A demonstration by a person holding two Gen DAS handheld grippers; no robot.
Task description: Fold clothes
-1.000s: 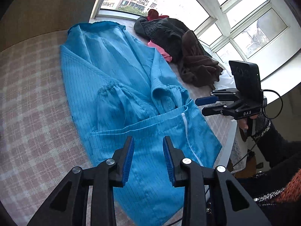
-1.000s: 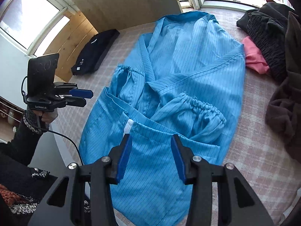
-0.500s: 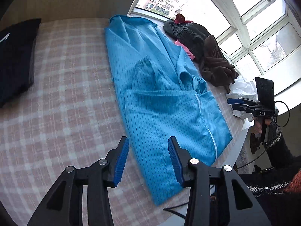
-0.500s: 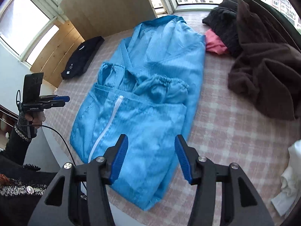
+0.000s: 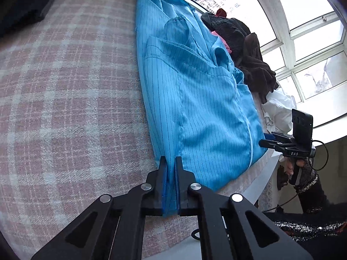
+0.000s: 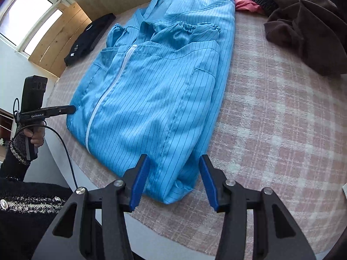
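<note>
A blue pinstriped zip-front coat [image 5: 195,99] [image 6: 156,91] lies flat on the pink plaid table cover, sleeves folded in and collar at the far end. My left gripper [image 5: 171,160] is shut on the coat's near left hem corner; the right wrist view shows the left gripper [image 6: 72,109] at the coat's left edge. My right gripper [image 6: 173,160] is open, low over the table, with the near right hem corner bunched between its blue pads [image 6: 138,182] and not pinched. In the left wrist view the right gripper [image 5: 266,139] sits at the hem's far corner.
A heap of dark brown and black clothes [image 6: 303,28] with a pink piece [image 6: 246,4] lies right of the coat. White cloth [image 5: 279,106] sits by the window. A folded black garment [image 6: 91,36] lies far left. The table's rounded edge [image 6: 151,238] is just below the grippers.
Both grippers dropped from above the coat to its near hem and moved apart to its two corners. The left one closed on its corner; the right one stayed open.
</note>
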